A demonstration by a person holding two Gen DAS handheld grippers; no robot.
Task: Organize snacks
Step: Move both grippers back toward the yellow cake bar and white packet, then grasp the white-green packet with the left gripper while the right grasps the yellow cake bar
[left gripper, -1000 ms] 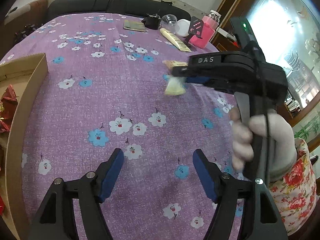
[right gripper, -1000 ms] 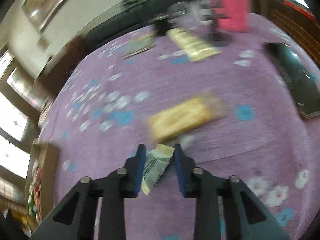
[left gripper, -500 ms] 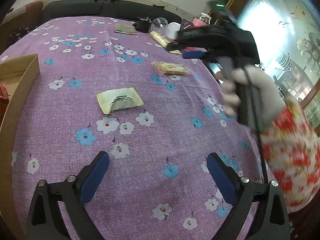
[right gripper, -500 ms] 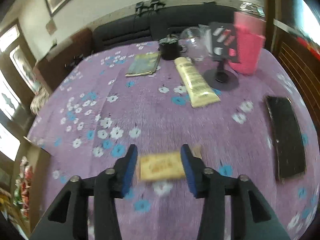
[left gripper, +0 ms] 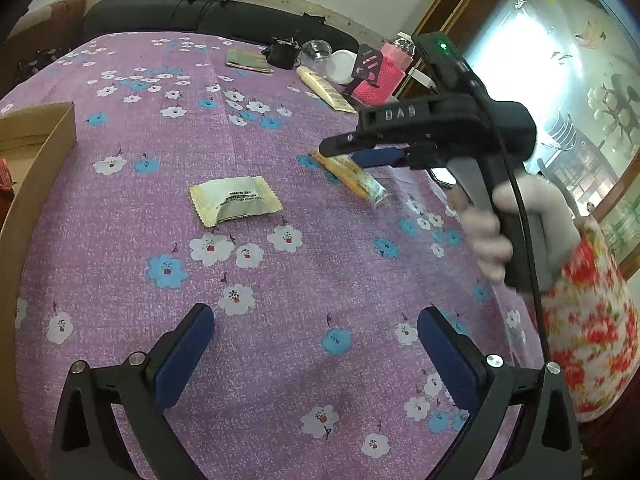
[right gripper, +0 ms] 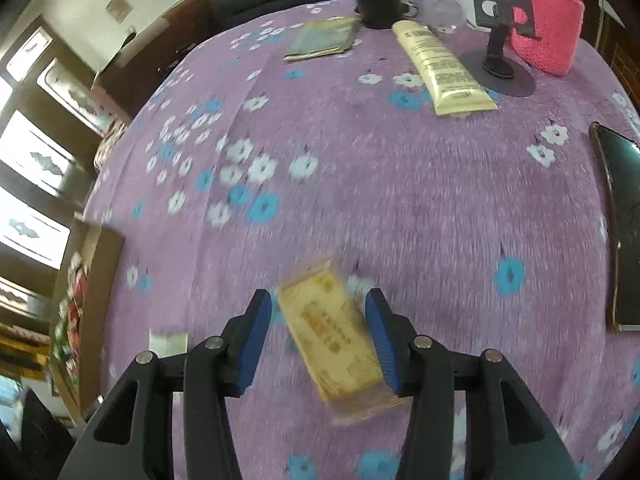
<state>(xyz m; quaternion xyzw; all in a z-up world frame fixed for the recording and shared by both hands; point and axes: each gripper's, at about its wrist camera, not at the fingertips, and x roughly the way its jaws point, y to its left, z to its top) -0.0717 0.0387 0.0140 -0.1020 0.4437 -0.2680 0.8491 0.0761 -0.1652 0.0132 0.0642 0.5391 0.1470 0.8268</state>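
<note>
Jaws, left: we see the left gripper [left gripper: 316, 342] spread wide over bare purple cloth, nothing between its pads; the jaws have just been opening.
Jaws, right: the right gripper [right gripper: 318, 330] stands part-way apart with the yellow wafer pack [right gripper: 334, 340] lying between its pads; its jaws have just been opening. The picture is blurred, and we cannot tell whether the right-hand pad touches the wrapper; a gap shows on the other side.
Wafer pack: we find it flat on the desk [left gripper: 160, 144], angled, its far end past the fingertips. From the left wrist view it [left gripper: 352, 174] lies under the right gripper [left gripper: 362, 152], which a gloved hand [left gripper: 516, 224] holds.
Pale sachet: the pale green sachet [left gripper: 235, 204] rests on the flowered cloth ahead of the left gripper, well apart from the wafer pack.
Box: a cardboard box [left gripper: 38, 168] sits at the left edge, with red wrappers inside.
Far end: a cream tube [right gripper: 442, 66], a pink knitted bottle cover [right gripper: 548, 28] and a dark phone stand [right gripper: 502, 32] stand near one another.
</note>
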